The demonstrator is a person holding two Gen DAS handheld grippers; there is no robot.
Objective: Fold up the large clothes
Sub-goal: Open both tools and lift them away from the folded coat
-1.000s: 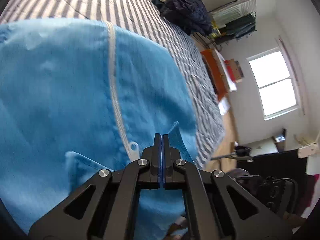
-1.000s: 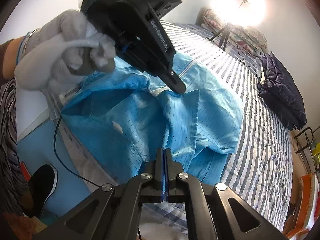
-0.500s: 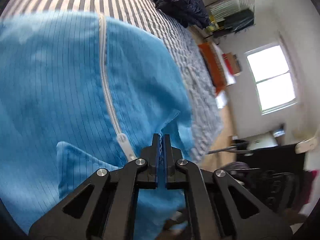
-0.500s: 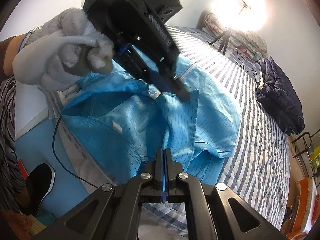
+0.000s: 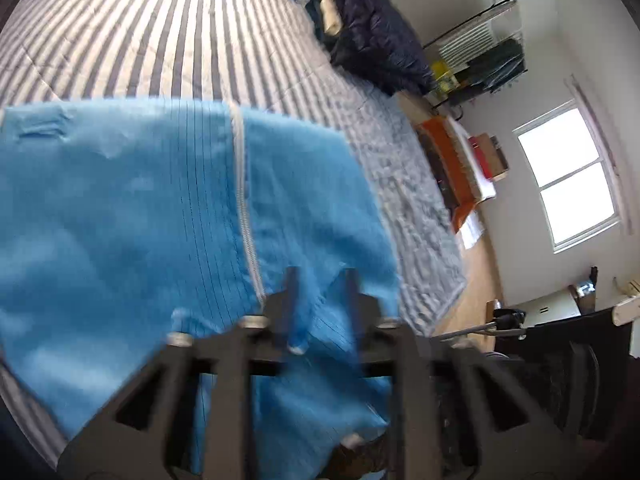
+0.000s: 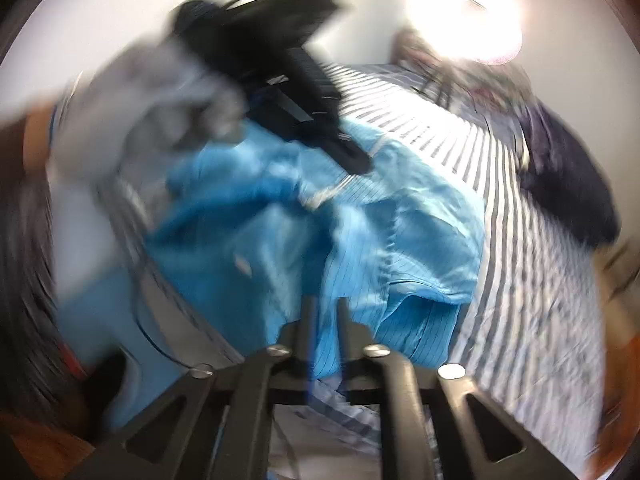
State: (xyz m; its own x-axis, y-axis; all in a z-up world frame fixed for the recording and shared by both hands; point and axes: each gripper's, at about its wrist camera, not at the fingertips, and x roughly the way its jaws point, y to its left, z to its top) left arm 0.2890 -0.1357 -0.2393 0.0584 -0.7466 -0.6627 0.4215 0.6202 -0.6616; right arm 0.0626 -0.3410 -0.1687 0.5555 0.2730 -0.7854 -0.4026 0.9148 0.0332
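Note:
A bright blue garment (image 5: 140,208) with a white zipper (image 5: 245,200) lies on the striped bed (image 5: 160,40). My left gripper (image 5: 322,280) hangs just above the garment's near edge. Its jaws are opening, and a fabric corner shows in the gap without being pressed. In the right wrist view the garment (image 6: 400,220) is bunched near the bed edge. My right gripper (image 6: 326,312) is low over it with its jaws opening and a narrow gap. Blue cloth shows behind that gap; blur hides any contact. A gloved hand (image 6: 152,120) holds the left gripper (image 6: 352,160) over the zipper.
A dark navy jacket (image 5: 372,40) is piled at the far end of the bed. Beyond the bed are an orange shelf unit (image 5: 452,160), a clothes rack (image 5: 480,52) and a window (image 5: 568,172). A bright lamp (image 6: 464,20) glares at the back. The near bed edge drops to the floor.
Both grippers, shut on the blue fabric before, have parted their jaws. The left gripper has risen and pulled back, showing more of the bed. The right wrist view has gone blurred with motion.

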